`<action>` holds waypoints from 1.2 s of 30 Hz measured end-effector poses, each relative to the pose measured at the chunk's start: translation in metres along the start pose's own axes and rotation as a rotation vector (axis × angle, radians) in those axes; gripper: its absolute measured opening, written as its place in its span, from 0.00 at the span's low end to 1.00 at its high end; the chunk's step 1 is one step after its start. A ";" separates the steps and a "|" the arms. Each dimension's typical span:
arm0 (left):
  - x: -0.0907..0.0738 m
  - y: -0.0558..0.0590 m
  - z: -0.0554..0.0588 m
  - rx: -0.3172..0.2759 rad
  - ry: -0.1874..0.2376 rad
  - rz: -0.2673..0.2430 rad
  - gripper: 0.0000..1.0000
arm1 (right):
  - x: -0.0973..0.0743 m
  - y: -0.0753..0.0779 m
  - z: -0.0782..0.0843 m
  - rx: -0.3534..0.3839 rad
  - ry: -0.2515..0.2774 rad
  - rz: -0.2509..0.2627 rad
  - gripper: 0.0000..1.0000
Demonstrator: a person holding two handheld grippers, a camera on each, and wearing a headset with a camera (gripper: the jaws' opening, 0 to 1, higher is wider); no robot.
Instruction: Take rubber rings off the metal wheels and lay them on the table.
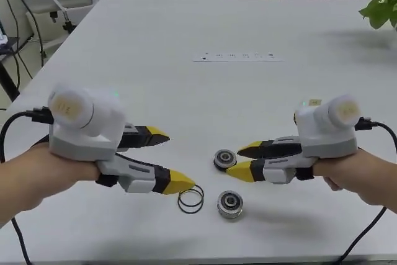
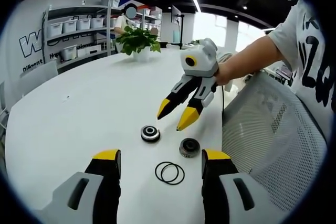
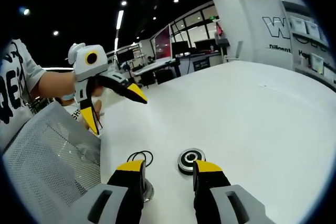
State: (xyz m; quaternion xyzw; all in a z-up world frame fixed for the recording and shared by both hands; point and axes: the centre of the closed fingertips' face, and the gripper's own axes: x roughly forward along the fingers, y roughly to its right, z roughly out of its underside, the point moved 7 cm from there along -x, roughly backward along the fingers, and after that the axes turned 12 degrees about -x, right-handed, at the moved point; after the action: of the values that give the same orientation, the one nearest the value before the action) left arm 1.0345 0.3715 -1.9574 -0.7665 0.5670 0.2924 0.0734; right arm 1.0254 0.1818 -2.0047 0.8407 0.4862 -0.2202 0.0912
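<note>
Nearest me, two thin rubber rings (image 1: 190, 199) lay overlapping on the white surface (image 1: 155, 48), just beside a metal wheel (image 1: 230, 205) whose rim looked bare, so I judged that part done. Just beyond them hung my left gripper (image 1: 175, 158), its fingers wide apart and empty, and opposite it my right gripper (image 1: 236, 161), fingers also apart and holding nothing, their tips at the farther wheel (image 1: 222, 158). That wheel's rim showed dark, so I reckoned it had rubber left to strip and lay beside the others.
</note>
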 end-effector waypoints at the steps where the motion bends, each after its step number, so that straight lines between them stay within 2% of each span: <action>1: 0.001 0.000 -0.001 0.001 -0.001 0.001 0.60 | -0.001 0.001 0.000 0.003 0.001 0.002 0.34; 9: 0.013 -0.007 -0.008 0.008 -0.007 0.013 0.59 | -0.003 0.006 0.003 -0.003 -0.007 0.027 0.34; 15: 0.020 -0.010 -0.009 0.019 -0.020 0.018 0.58 | -0.003 0.008 0.006 -0.020 -0.023 0.043 0.33; 26: 0.036 -0.017 -0.006 0.022 -0.048 0.021 0.55 | 0.000 0.014 0.014 -0.016 -0.039 0.064 0.32; 36: 0.049 -0.022 0.000 0.027 -0.086 0.021 0.51 | 0.008 0.021 0.019 -0.022 -0.050 0.063 0.31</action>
State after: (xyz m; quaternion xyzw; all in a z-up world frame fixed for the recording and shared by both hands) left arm 1.0639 0.3392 -1.9884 -0.7463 0.5752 0.3181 0.1048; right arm 1.0410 0.1703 -2.0265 0.8489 0.4593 -0.2327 0.1194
